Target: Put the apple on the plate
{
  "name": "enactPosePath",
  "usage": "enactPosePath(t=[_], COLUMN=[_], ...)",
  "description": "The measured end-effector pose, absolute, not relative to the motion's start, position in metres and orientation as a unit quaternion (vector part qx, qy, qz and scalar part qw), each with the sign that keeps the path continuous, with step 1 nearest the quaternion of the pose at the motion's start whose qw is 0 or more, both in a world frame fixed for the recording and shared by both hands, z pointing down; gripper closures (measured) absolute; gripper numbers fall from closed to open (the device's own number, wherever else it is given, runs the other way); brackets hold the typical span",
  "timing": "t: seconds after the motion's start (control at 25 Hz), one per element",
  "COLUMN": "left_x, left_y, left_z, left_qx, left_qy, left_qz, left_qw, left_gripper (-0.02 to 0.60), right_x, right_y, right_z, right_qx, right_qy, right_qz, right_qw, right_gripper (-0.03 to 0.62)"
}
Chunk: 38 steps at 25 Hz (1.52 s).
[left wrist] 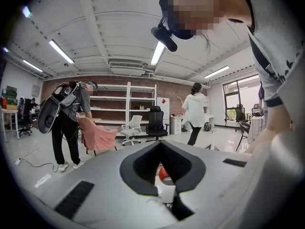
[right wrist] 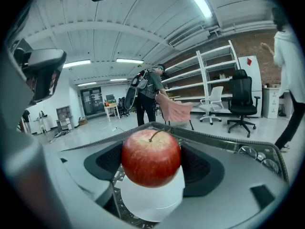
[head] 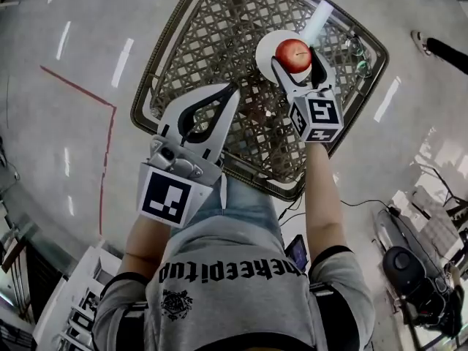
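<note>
**A:** While the right gripper (head: 297, 55) holds out over the desk (head: 212, 35), look at what sits in it: the apple (head: 294, 55), with the fingers (head: 281, 72) closed on either side of it.

**B:** And the plate (head: 265, 48) lies straight beneath. In the head view the apple sits inside the white circle, a touch toward its near, right-hand side. So the only way left to go is down.

**A:** Is it touching yet?

**B:** Hard to call. The right gripper view shows the white rim bulging out just under the fruit, but no view settles whether there is a gap between them.

**A:** What about the left gripper (head: 232, 88)?

**B:** It is off to the left and nearer the person, well apart from the plate. Its fingers meet at the tips and there is nothing between them. The right one is plainly the nearer of the two.

**A:** Describe the fruit.

**B:** It is round, so there is no long axis to worry about. The stem stands upright, the skin is glossy red, and paler yellow streaks fan out round the stem hollow. It looks firm and unbruised on the side that shows.

**A:** Any risk?

**B:** My guess is a roll. A round apple let go toward one side of a shallow plate could wander toward the rim, so it wants setting down gently before the fingers part.
</note>
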<state>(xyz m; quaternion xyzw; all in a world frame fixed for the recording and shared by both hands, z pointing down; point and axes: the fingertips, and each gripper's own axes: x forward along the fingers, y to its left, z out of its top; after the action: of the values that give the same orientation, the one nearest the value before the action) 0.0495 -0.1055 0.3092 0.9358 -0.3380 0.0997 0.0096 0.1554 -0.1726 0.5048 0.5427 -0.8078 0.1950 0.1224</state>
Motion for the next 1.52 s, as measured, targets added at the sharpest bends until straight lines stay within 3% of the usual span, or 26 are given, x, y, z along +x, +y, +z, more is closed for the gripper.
enactPosePath(t=[0.64, 1.52], left_x=[0.033, 0.044], left_y=[-0.116, -0.111], left_z=[0.322, 0.324], left_qx=[0.930, 0.934], left_qy=[-0.352, -0.338], left_qz=[0.109, 0.115], left_qw=[0.015, 0.008], left_gripper=[0.568, 0.568], right_x=[0.148, 0.148], right_y=[-0.177, -0.172], right_z=[0.558, 0.556], right_qx=[0.532, 0.523], right_qy=[-0.797, -0.801], right_qz=[0.226, 0.213], right_qw=[0.175, 0.197], right_gripper=[0.192, 0.169])
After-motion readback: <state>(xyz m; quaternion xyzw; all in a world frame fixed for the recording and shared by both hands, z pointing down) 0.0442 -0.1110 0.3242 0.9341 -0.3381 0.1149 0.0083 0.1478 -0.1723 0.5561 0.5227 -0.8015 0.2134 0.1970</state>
